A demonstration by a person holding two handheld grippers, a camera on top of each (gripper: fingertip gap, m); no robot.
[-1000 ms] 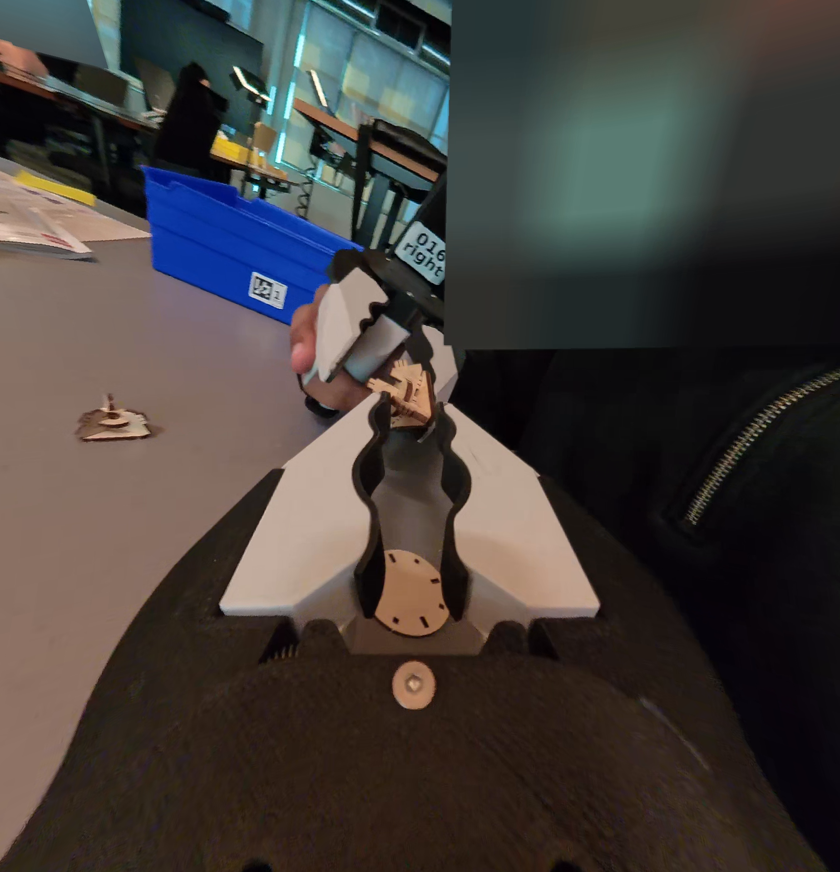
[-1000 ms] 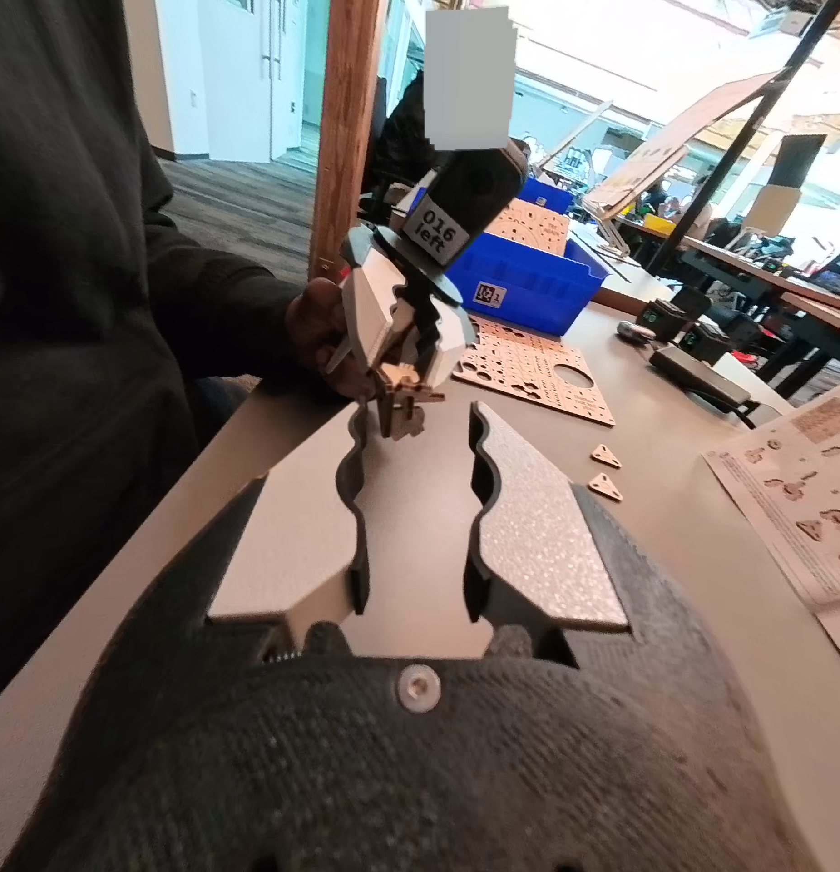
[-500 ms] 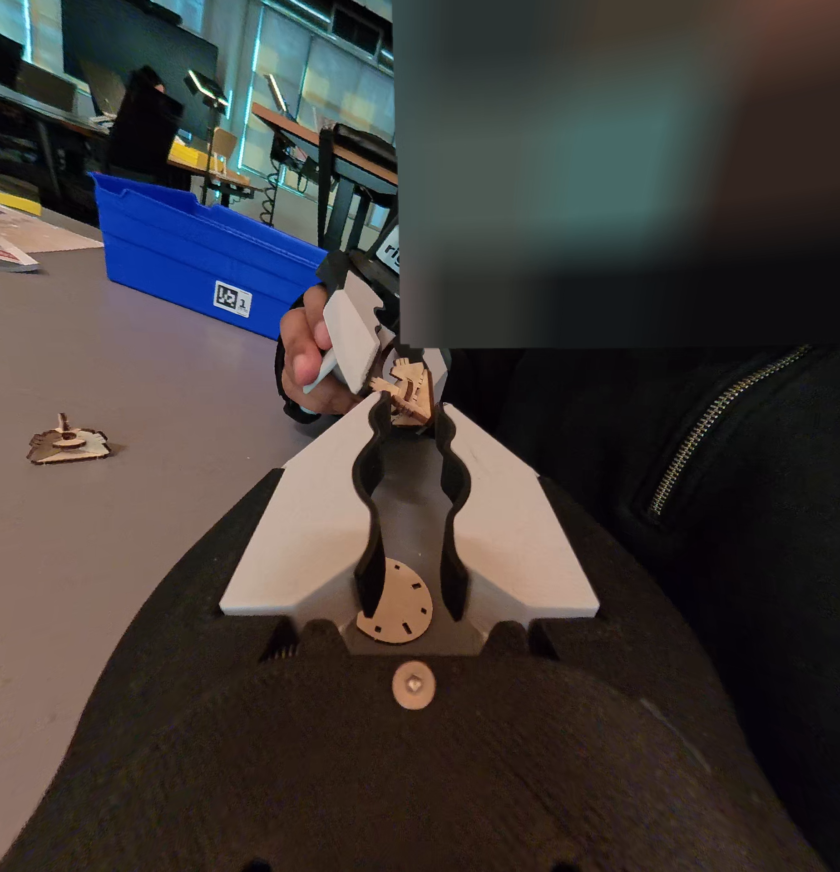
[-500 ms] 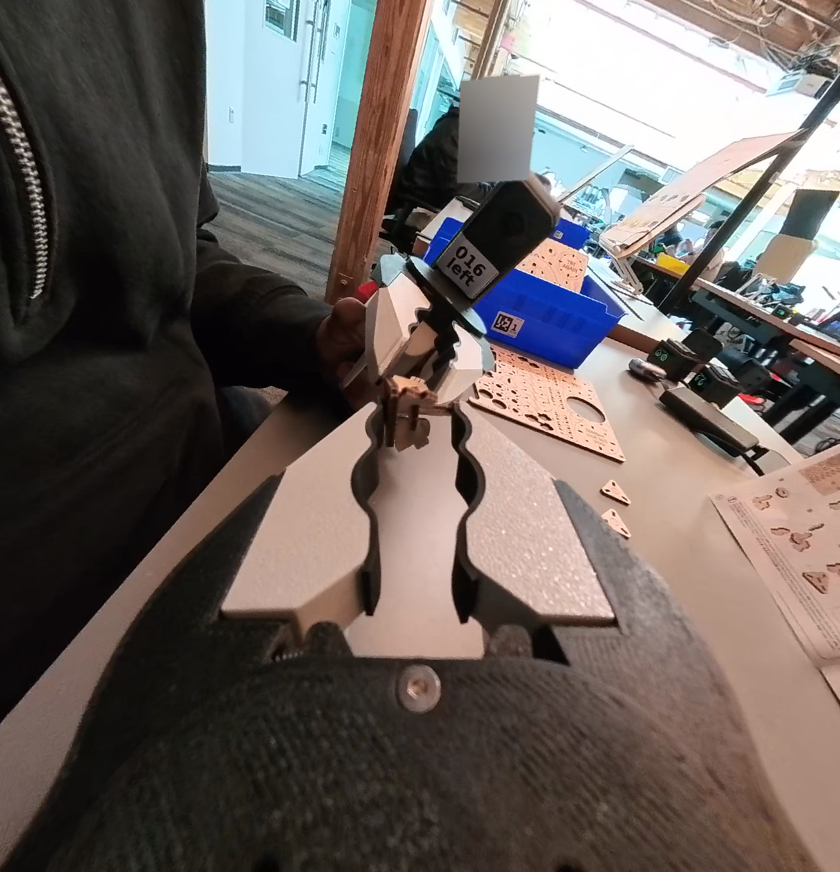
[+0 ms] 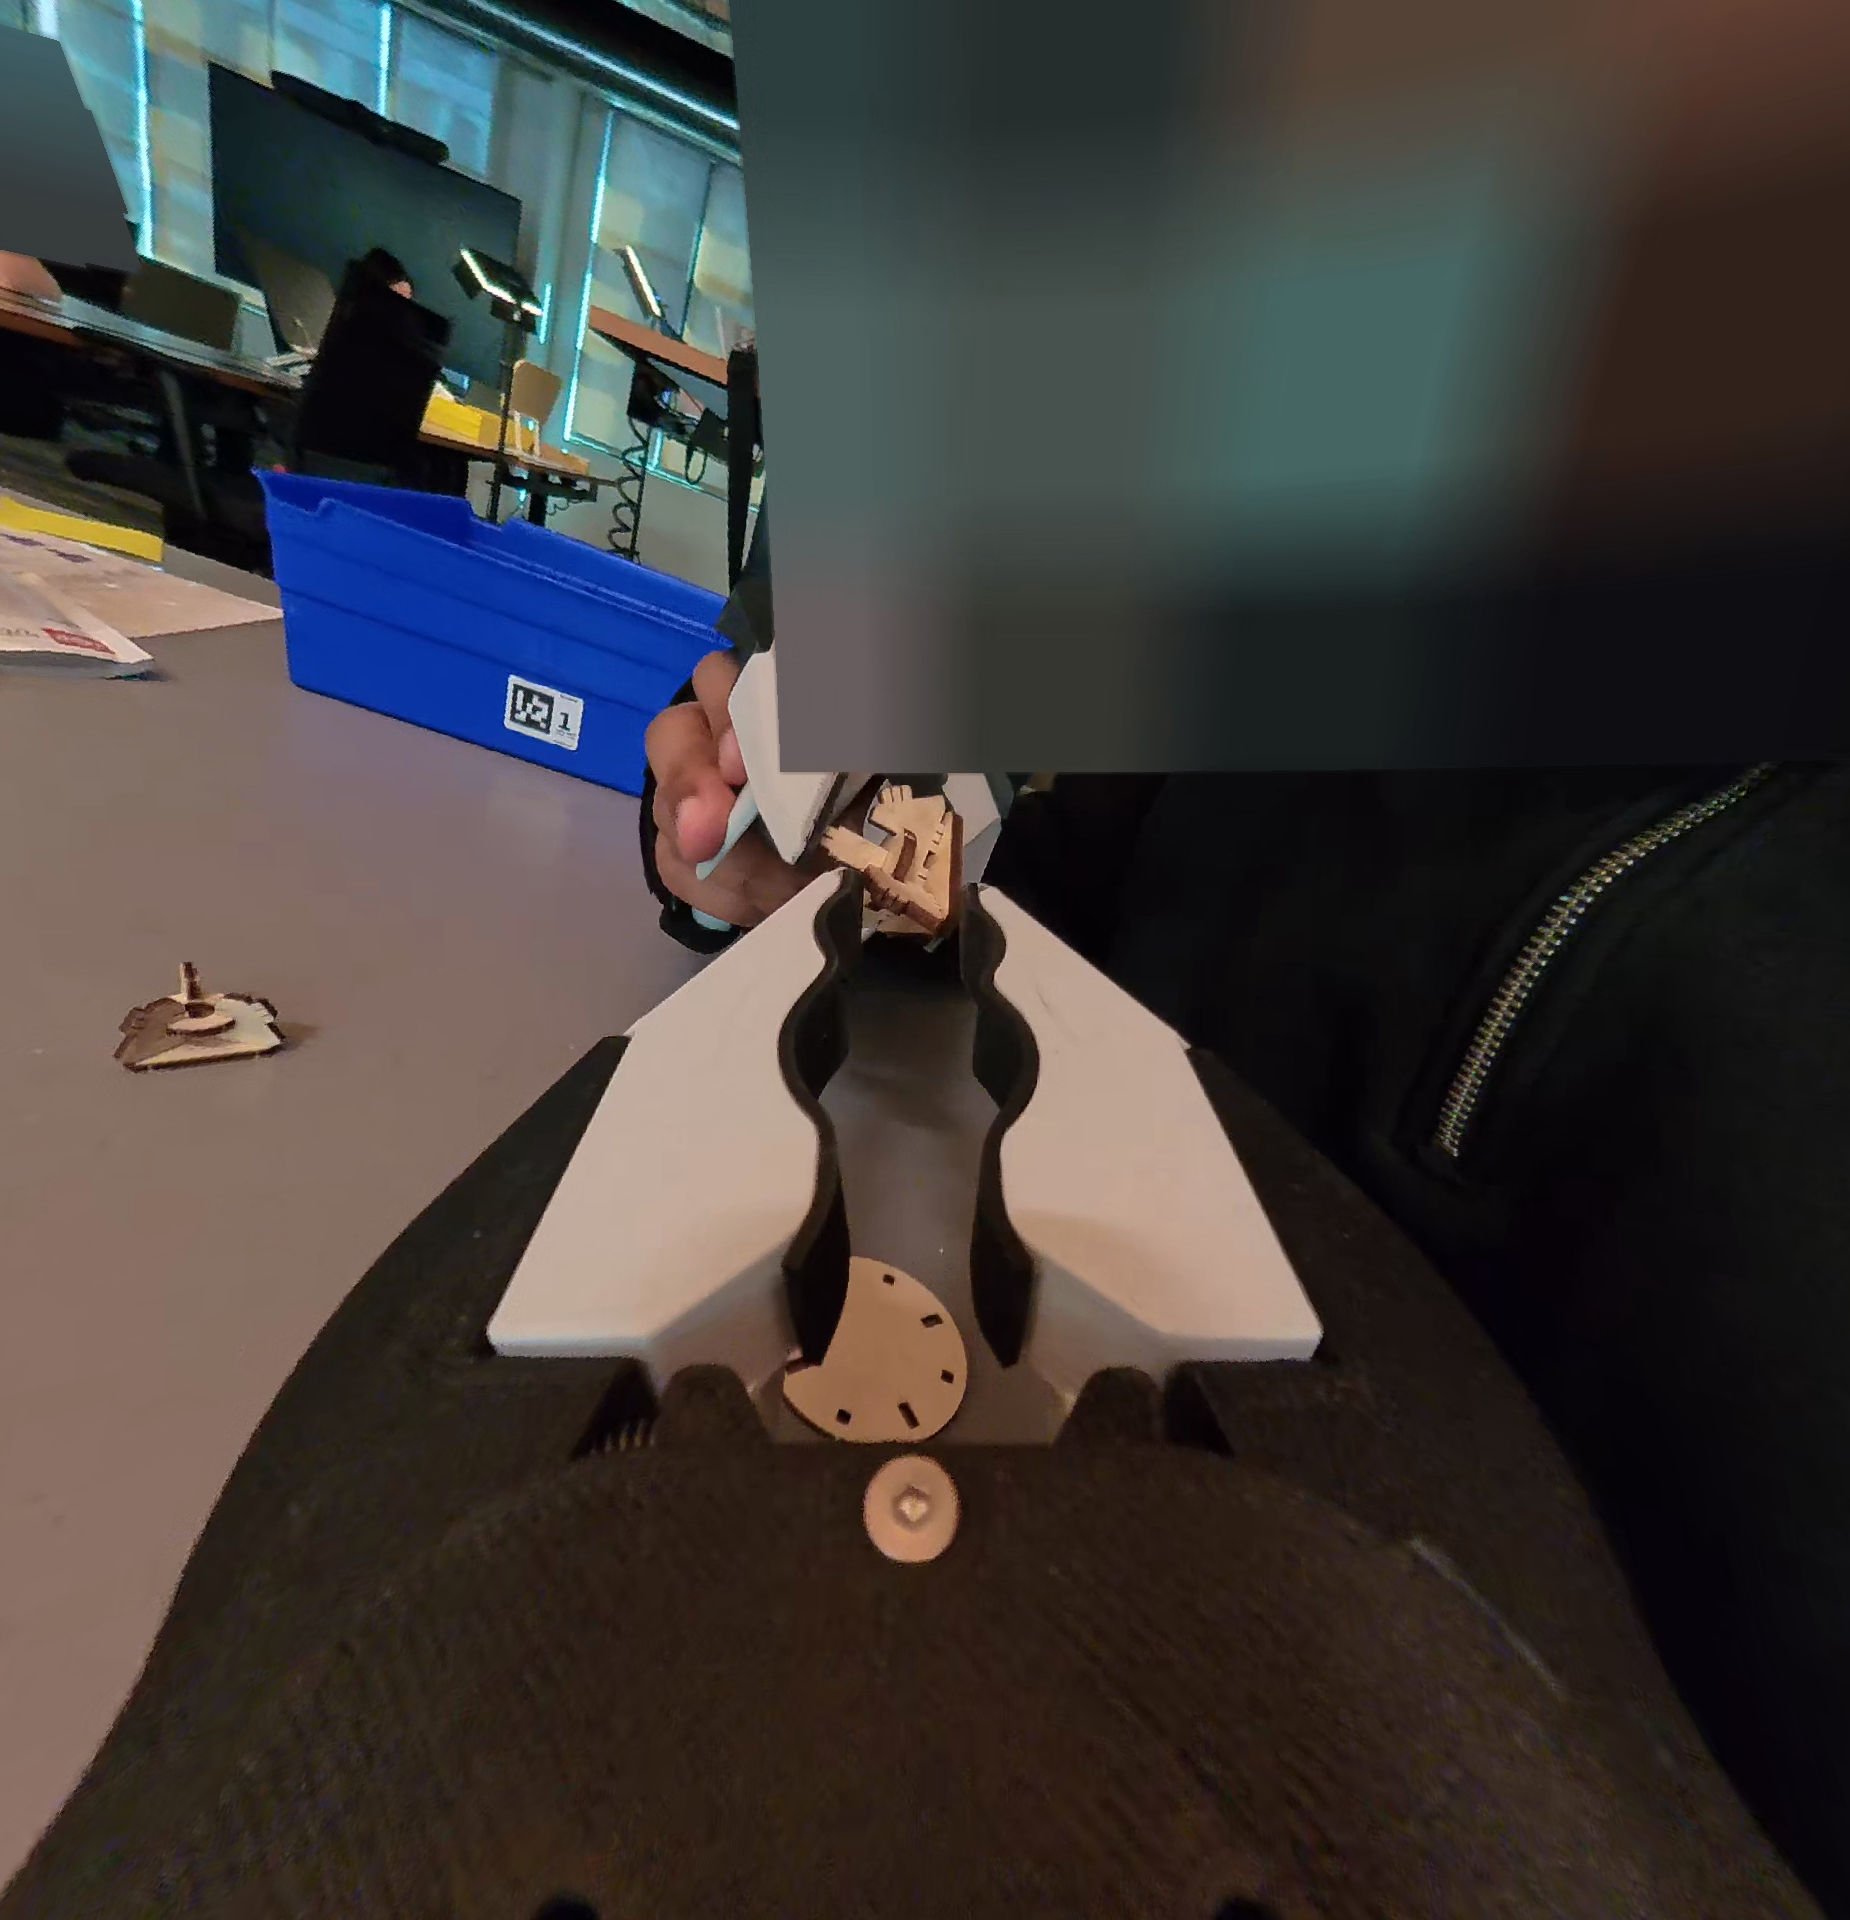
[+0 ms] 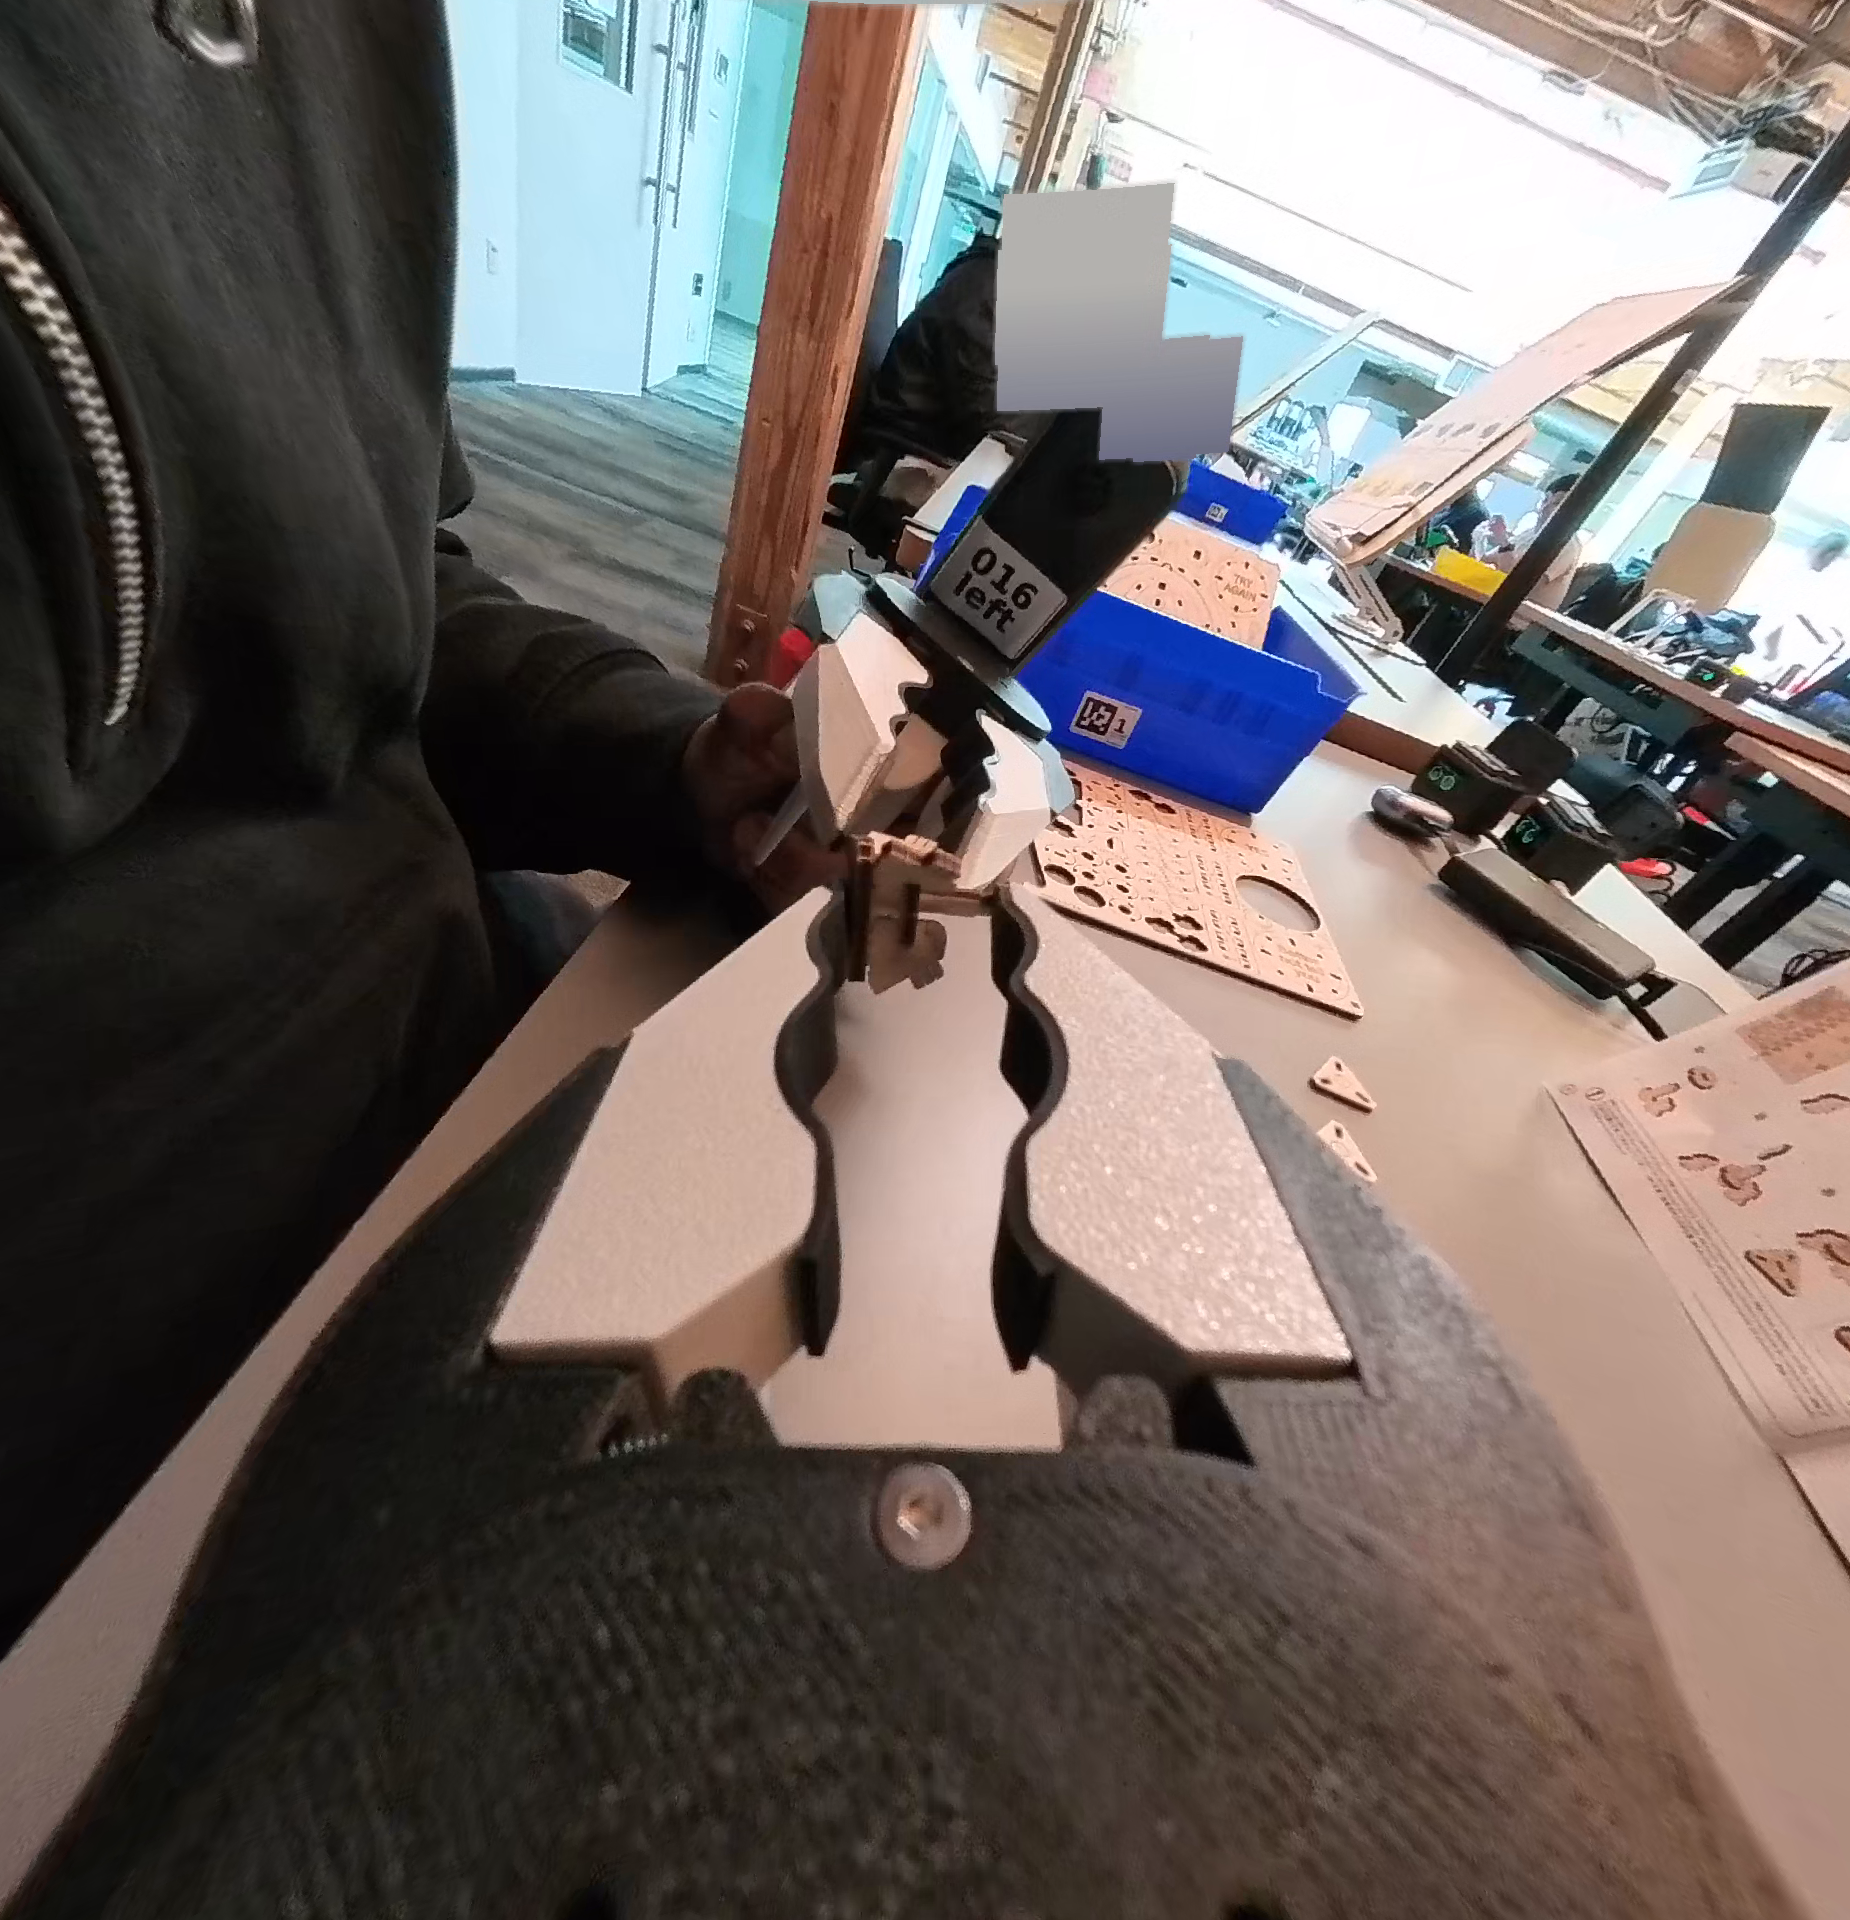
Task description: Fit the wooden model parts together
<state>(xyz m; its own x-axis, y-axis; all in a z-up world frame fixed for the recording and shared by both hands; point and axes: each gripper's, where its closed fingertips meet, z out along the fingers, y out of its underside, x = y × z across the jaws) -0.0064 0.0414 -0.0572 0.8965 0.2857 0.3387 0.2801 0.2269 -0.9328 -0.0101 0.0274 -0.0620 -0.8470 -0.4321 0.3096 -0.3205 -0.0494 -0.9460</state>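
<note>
Leftmost, a small flat laser-cut plywood piece with an upright peg (image 5: 199, 1029) is seen lying on the grey table (image 5: 381, 883), in front of a blue plastic bin (image 5: 464, 603). Further right, the small pale assembly of interlocked plywood parts (image 5: 900, 862) is held in the air near the table edge, clenched at the tips of the left gripper (image 5: 905, 904) (a round slotted plywood disc (image 5: 879, 1351) is visible beneath the roots of its fingers). Rightmost, the right gripper (image 6: 916, 925), spread wide a second ago, is now closed in on the same assembly, which is thus gripped from two sides.
</note>
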